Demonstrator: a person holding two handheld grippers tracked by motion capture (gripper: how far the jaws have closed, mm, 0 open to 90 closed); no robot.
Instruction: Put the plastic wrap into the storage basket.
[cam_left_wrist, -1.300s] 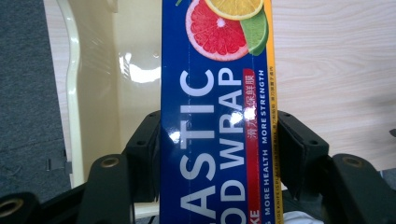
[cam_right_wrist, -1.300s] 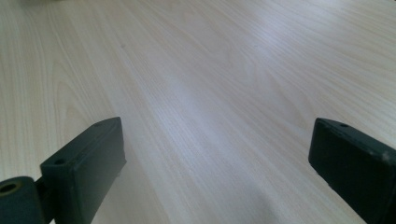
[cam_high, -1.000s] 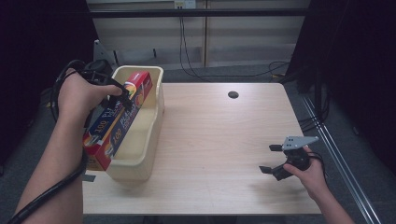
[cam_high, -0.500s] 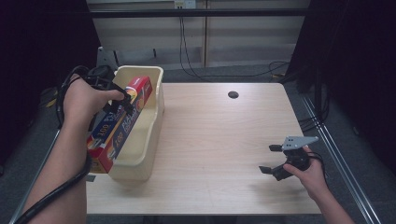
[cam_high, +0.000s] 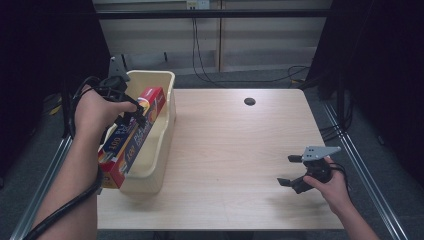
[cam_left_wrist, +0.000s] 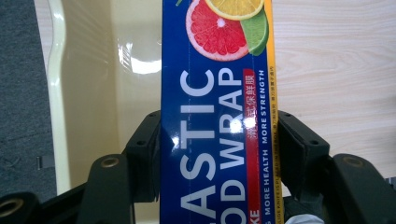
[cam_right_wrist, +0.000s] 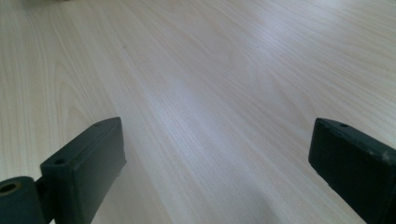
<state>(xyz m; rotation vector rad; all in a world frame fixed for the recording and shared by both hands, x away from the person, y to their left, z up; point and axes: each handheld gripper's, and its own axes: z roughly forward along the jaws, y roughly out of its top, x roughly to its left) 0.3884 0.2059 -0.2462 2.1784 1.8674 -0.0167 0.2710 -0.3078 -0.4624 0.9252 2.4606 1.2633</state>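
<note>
The worktop (cam_high: 235, 150) is a pale wood-grain board with a small dark round hole (cam_high: 249, 101) near its far edge, right of the middle. Metal rails run along its left side (cam_high: 42, 187) and right side (cam_high: 367, 170). Beyond the far edge the grey floor (cam_high: 235, 77) carries loose black cables (cam_high: 200, 50) that hang from the wall and trail off to the right. A pale panelled wall (cam_high: 215, 35) closes the back, with a white socket plate (cam_high: 197, 4) at its top. Dark curtains (cam_high: 380, 75) stand on both sides.
</note>
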